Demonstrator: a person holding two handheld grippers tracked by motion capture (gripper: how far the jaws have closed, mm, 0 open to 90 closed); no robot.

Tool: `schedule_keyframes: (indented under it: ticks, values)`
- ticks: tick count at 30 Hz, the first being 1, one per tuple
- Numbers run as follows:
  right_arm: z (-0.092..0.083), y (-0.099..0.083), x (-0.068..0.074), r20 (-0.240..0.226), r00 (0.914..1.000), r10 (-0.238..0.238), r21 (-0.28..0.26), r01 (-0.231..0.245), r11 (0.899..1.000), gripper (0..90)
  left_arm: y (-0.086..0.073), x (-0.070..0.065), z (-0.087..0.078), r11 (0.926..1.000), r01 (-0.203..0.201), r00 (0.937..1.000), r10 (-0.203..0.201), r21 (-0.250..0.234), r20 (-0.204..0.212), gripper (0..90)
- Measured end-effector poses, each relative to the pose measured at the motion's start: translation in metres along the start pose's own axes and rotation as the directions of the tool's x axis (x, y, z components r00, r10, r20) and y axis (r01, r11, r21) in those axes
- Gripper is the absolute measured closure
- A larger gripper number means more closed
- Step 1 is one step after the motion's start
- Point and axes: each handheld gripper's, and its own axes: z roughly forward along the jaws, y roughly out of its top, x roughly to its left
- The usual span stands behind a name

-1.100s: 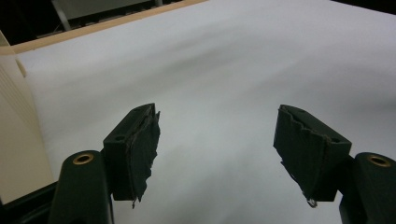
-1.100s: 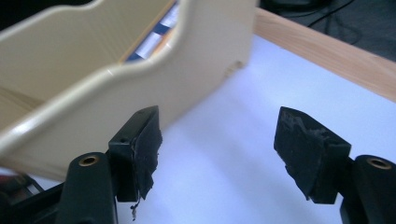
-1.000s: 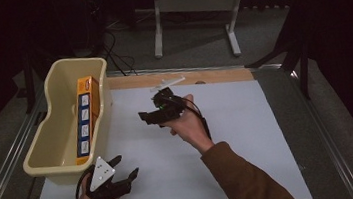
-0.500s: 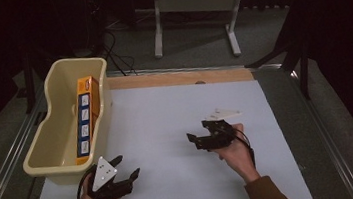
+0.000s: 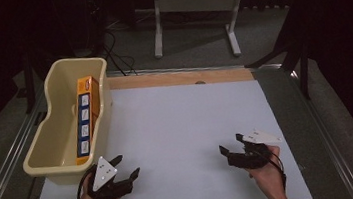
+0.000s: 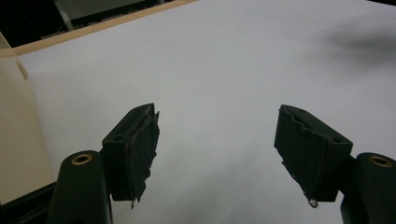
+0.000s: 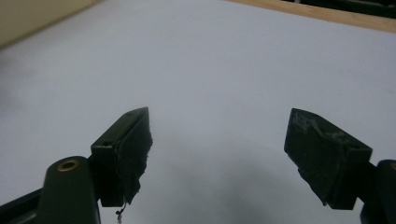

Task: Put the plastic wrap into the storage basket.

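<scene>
The left gripper (image 5: 124,168) sits low in the bottom left of the high view, right next to the near end of the cream tub (image 5: 46,162). Its jaws are spread wide with nothing between them. The right gripper (image 5: 230,145) is at the bottom right, well apart from the tub. Its jaws have just been opening and stand wide apart, holding nothing. An orange box (image 5: 87,114) stands on its side inside the tub, at the left of the picture. Both grippers point over the white table (image 5: 182,124).
</scene>
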Motion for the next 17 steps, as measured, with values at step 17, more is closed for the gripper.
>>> schedule_keyframes:
  ticks: [17]
  values:
    - [-0.040,-0.034,-0.012,0.048,0.9987,0.018,-0.092,-0.014,0.996,21.2,0.001,-0.001,-0.001,0.9999,-0.011,0.9999,0.011,-0.003,-0.006,30.1]
